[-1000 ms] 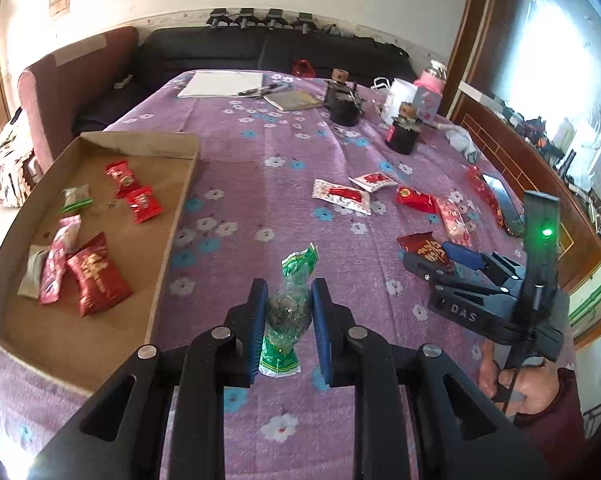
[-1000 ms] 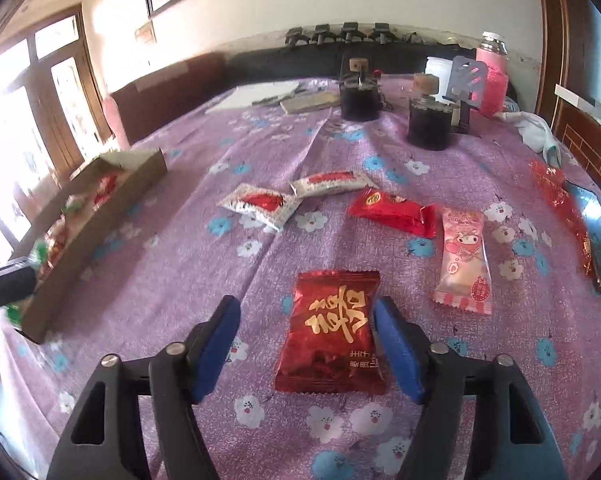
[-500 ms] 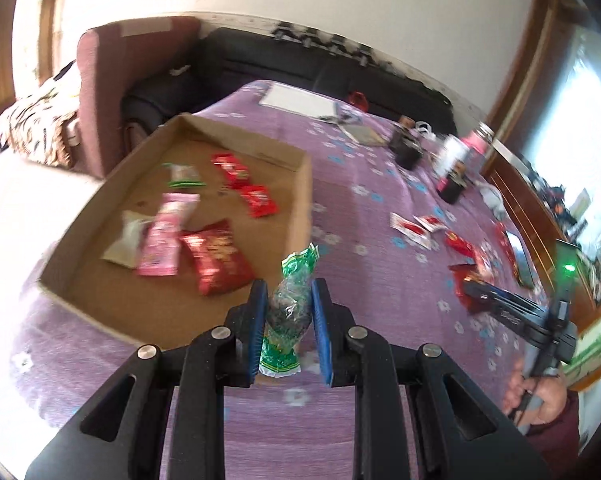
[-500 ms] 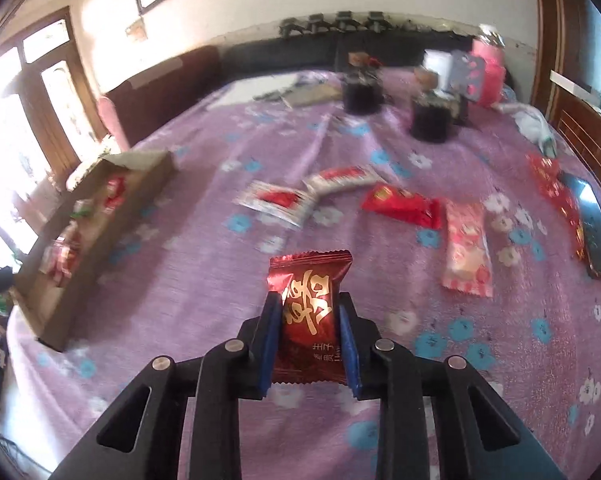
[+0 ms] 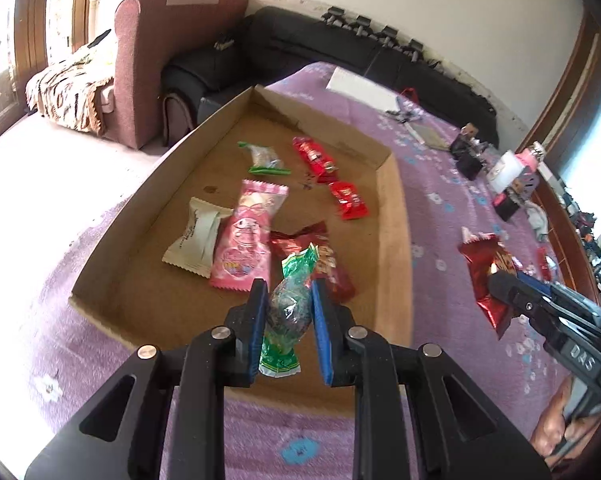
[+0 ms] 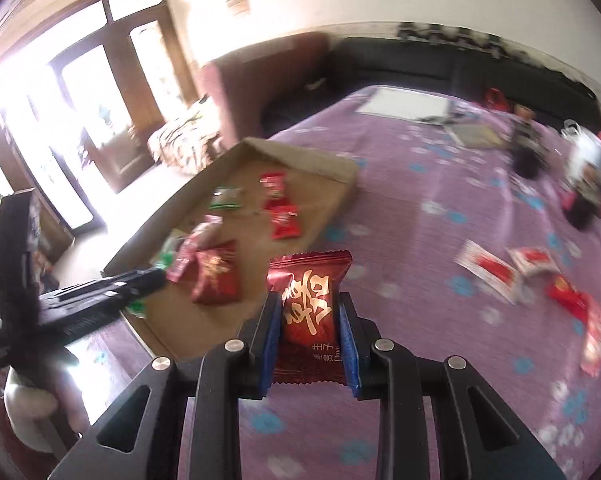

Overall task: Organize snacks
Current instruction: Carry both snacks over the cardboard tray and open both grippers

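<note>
My left gripper [image 5: 288,312] is shut on a green candy packet [image 5: 288,308] and holds it above the near end of the cardboard tray [image 5: 392,216]. Several snacks lie in the tray, among them a pink packet [image 5: 246,236], a white packet [image 5: 198,234] and a dark red packet [image 5: 320,256]. My right gripper [image 6: 309,320] is shut on a dark red packet with gold lettering [image 6: 309,304] and holds it above the purple tablecloth, just right of the tray [image 6: 332,164]. The right gripper and its packet also show in the left wrist view [image 5: 488,280].
Loose red and white snack packets [image 6: 496,266] lie on the flowered tablecloth [image 6: 420,240] to the right. Black jars [image 5: 466,156], a pink bottle [image 5: 534,156] and papers [image 5: 360,86] stand at the table's far end. A sofa [image 5: 172,64] is behind the tray.
My left gripper has carried the green packet left, over the tray. My right gripper closed on the dark red packet, lifted it and swung left toward the tray.
</note>
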The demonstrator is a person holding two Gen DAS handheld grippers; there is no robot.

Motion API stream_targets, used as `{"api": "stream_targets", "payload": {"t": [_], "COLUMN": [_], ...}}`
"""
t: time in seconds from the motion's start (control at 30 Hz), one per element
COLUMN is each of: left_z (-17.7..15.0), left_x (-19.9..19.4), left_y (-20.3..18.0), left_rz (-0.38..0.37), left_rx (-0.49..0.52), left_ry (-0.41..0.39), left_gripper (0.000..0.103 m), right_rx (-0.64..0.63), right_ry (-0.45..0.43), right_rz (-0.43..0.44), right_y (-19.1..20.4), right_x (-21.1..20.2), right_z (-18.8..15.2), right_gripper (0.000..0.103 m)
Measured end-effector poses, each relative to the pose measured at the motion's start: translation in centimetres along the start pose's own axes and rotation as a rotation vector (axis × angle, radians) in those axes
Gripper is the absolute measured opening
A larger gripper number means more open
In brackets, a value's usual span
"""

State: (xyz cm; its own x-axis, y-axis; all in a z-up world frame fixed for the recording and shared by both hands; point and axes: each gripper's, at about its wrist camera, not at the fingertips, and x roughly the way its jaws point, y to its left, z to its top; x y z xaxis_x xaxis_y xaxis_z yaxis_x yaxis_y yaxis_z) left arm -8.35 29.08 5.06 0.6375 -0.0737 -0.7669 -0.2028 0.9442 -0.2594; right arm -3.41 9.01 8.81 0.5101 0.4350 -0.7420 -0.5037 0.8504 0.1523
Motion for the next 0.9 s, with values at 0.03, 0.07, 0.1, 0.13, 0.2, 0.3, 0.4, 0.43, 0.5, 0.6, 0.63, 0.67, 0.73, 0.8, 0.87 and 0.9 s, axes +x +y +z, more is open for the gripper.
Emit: {"api": "stream_targets", "payload": {"t": [0.03,0.07,0.1,0.13,0.2,0.3,0.4,0.43,0.5,0.6,0.63,0.67,0.73,0.8,0.87,0.9], "left_z": [0.2,0.3,0.4,0.5,0.6,0.7,0.7,0.7,0.6,0.7,0.7,0.7,0.7,0.8,0.9,1.0], "left_x": [0.5,0.9,1.3,1.5,1.7,2.0,1.4,1.1,0.4,-0.8,-1.3,-1.7,-2.4,-2.8,-3.1,-3.1], "left_y": [0.2,0.5,0.7,0.9,1.4,2.1,2.6,2.9,3.3,3.9,4.2,4.4,4.5,4.5,4.3,4.2], "left_rz": [0.000,-0.001,0.002,0.002,-0.002,-0.017,-0.041,-0.046,-0.054,-0.055,-0.049,-0.043,-0.036,-0.043,-0.049,-0.053], "left_rx": [-0.009,-0.019,-0.031,-0.036,-0.051,-0.069,-0.073,-0.075,-0.085,-0.105,-0.111,-0.112,-0.106,-0.110,-0.111,-0.112], "left_ry": [0.014,0.025,0.037,0.041,0.044,0.055,0.049,0.045,0.029,-0.007,-0.027,-0.043,-0.066,-0.077,-0.083,-0.084], "left_gripper": [0.020,0.020,0.020,0.020,0.020,0.020,0.020,0.021,0.024,0.049,0.052,0.053,0.053,0.053,0.053,0.053], "right_rx": [-0.021,-0.033,-0.041,-0.053,-0.073,-0.099,-0.125,-0.132,-0.130,-0.129,-0.133,-0.137,-0.147,-0.158,-0.172,-0.178], "right_ry": [0.012,0.018,0.024,0.031,0.048,0.074,0.104,0.113,0.128,0.146,0.148,0.146,0.144,0.144,0.132,0.122], "right_rz": [0.002,0.003,0.004,0.006,0.001,-0.016,-0.050,-0.065,-0.072,-0.085,-0.091,-0.097,-0.114,-0.116,-0.122,-0.121], "right_y": [1.2,1.9,2.4,3.2,4.4,5.4,6.1,6.2,6.2,6.3,6.3,6.4,6.4,6.5,6.7,6.8], "right_x": [1.0,1.7,2.3,3.1,4.7,6.7,8.8,9.6,10.8,12.1,12.5,12.6,13.1,13.3,13.2,12.9], "right_z": [0.7,1.1,1.5,2.1,3.2,4.1,4.4,4.5,4.6,4.6,4.5,4.5,4.5,4.5,4.6,4.6], "right_gripper": [0.027,0.027,0.027,0.027,0.027,0.027,0.027,0.027,0.027,0.027,0.027,0.027,0.028,0.031,0.031,0.034]}}
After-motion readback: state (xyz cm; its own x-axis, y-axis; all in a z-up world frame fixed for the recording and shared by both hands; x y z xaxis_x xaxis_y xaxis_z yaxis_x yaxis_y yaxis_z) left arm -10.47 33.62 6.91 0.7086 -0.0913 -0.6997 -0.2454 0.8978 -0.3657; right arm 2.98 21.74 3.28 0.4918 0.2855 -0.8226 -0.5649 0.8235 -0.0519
